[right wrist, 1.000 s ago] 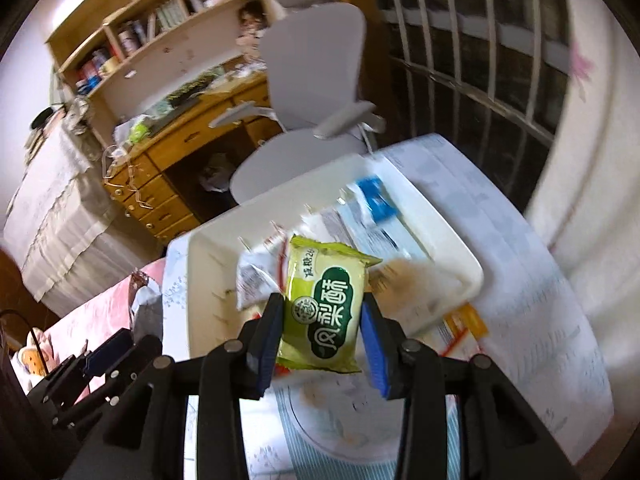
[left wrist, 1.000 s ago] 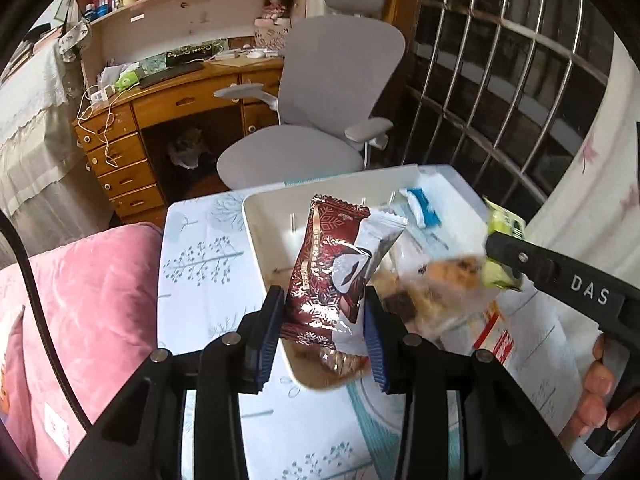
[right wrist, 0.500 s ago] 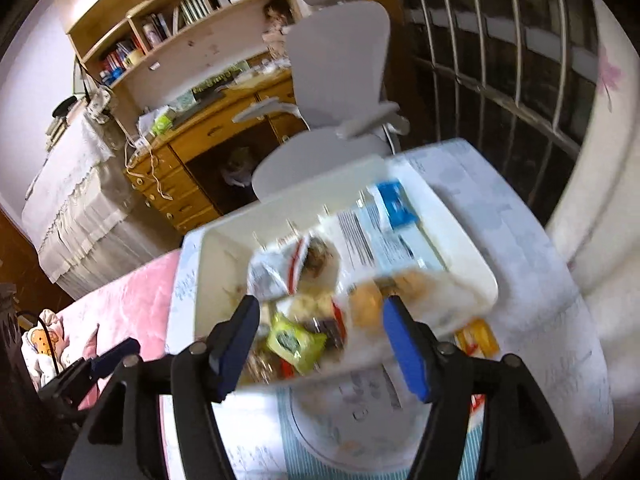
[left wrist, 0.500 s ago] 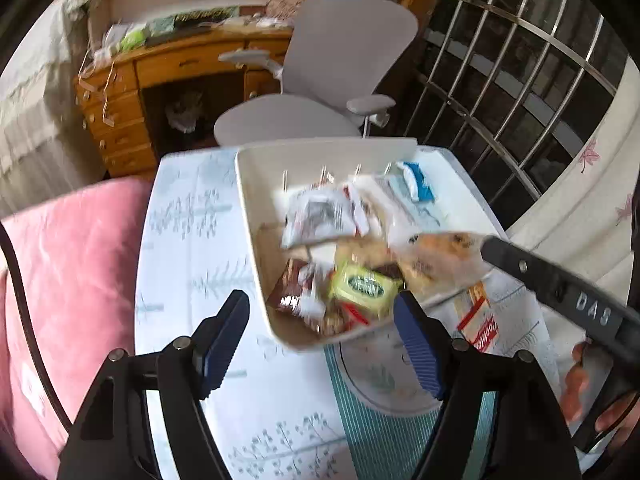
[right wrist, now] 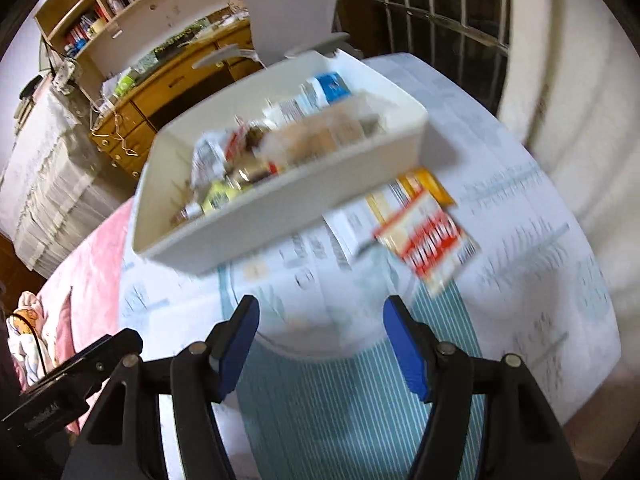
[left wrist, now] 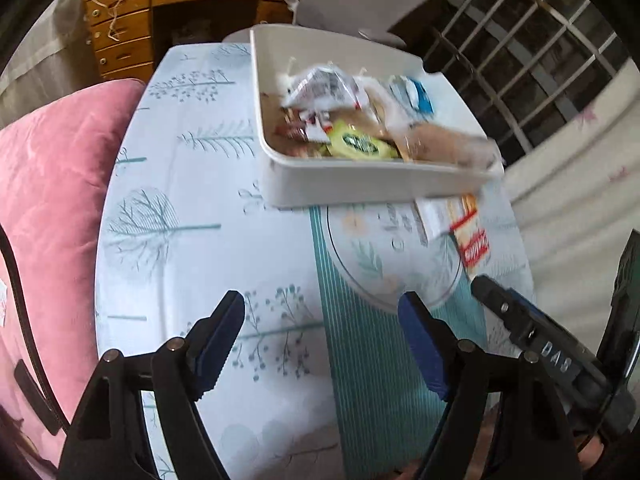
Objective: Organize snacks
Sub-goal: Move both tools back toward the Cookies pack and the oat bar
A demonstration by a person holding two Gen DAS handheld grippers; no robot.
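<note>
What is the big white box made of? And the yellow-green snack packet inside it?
The white box looks like smooth plastic: its walls are thick and even, the corners rounded, with a dull sheen. The yellow-green snack packet looks like thin, glossy printed plastic film, since it crinkles and catches light. Blur makes the packet harder to judge.
</note>
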